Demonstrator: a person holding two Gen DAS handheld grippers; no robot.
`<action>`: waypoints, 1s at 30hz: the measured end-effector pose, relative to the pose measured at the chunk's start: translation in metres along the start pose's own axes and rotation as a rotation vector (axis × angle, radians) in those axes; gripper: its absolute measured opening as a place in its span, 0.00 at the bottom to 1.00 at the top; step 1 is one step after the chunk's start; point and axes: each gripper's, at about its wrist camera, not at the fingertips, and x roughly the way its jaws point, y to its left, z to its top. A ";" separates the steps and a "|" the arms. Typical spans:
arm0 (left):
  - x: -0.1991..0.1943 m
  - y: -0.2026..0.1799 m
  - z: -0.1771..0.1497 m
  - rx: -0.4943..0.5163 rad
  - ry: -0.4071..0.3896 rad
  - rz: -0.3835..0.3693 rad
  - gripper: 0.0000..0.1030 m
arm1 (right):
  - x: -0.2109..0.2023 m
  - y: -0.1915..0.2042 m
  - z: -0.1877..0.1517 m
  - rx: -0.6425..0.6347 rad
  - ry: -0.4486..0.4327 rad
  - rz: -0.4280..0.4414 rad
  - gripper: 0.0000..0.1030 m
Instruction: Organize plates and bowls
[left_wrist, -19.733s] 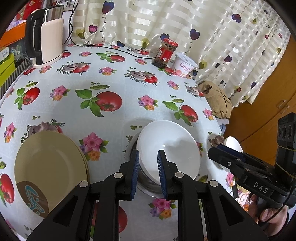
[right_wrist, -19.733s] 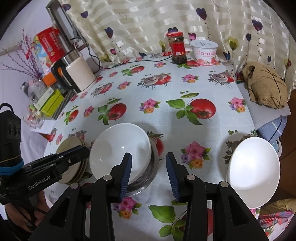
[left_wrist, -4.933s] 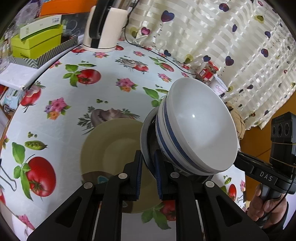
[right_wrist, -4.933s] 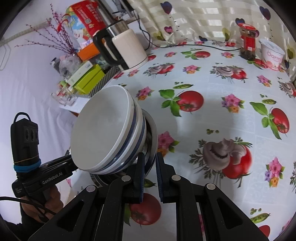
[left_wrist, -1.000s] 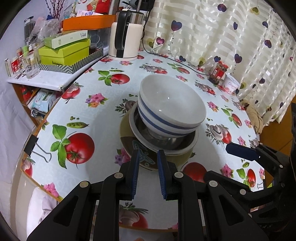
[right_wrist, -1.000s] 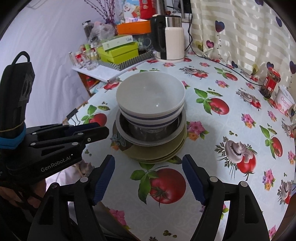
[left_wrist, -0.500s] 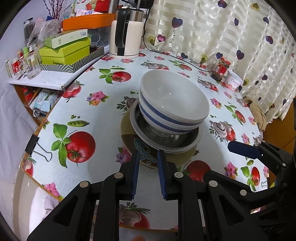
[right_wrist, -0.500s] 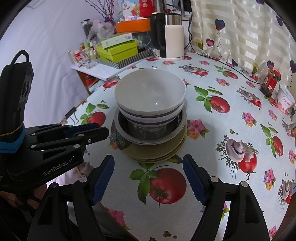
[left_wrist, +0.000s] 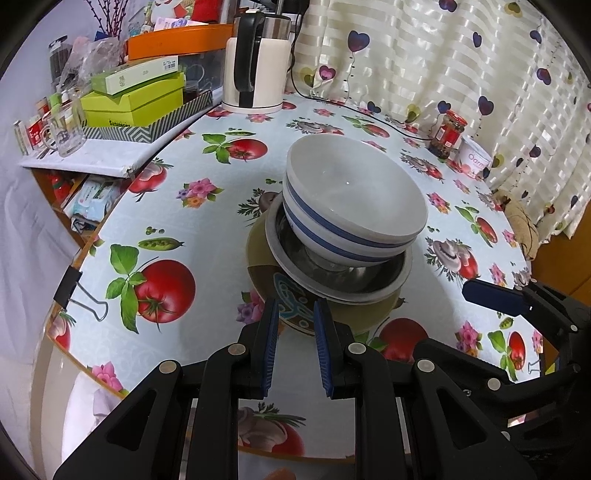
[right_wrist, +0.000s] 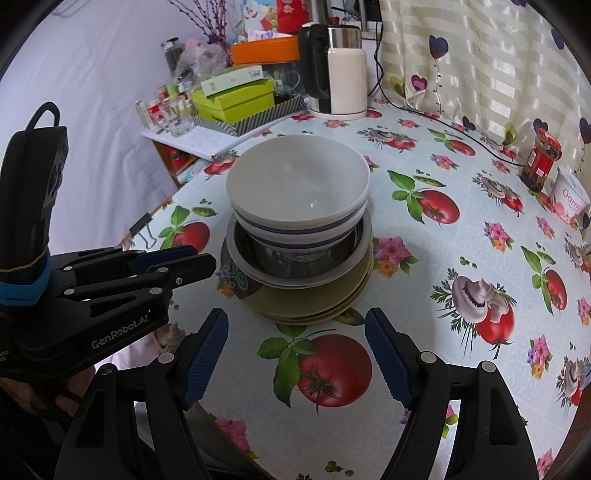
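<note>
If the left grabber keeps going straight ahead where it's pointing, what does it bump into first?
Probably the near rim of the tan plates under the stack, which sits right ahead of the left gripper. The metal bowl and the blue-striped bowls lie beyond. Height is hard to judge.

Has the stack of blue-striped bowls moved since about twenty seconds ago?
Yes. The blue-striped bowls left the bare tablecloth and now sit on the olive plates, toward the electric kettle side.
</note>
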 end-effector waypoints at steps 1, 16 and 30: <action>0.000 0.000 0.000 -0.001 0.001 0.000 0.20 | 0.000 0.000 0.000 -0.001 -0.001 0.000 0.75; 0.003 0.000 -0.001 0.004 0.012 0.016 0.20 | 0.001 -0.001 0.000 0.002 0.001 0.003 0.75; 0.006 -0.001 -0.003 0.007 0.025 0.028 0.20 | 0.000 -0.002 0.000 0.002 0.002 0.004 0.75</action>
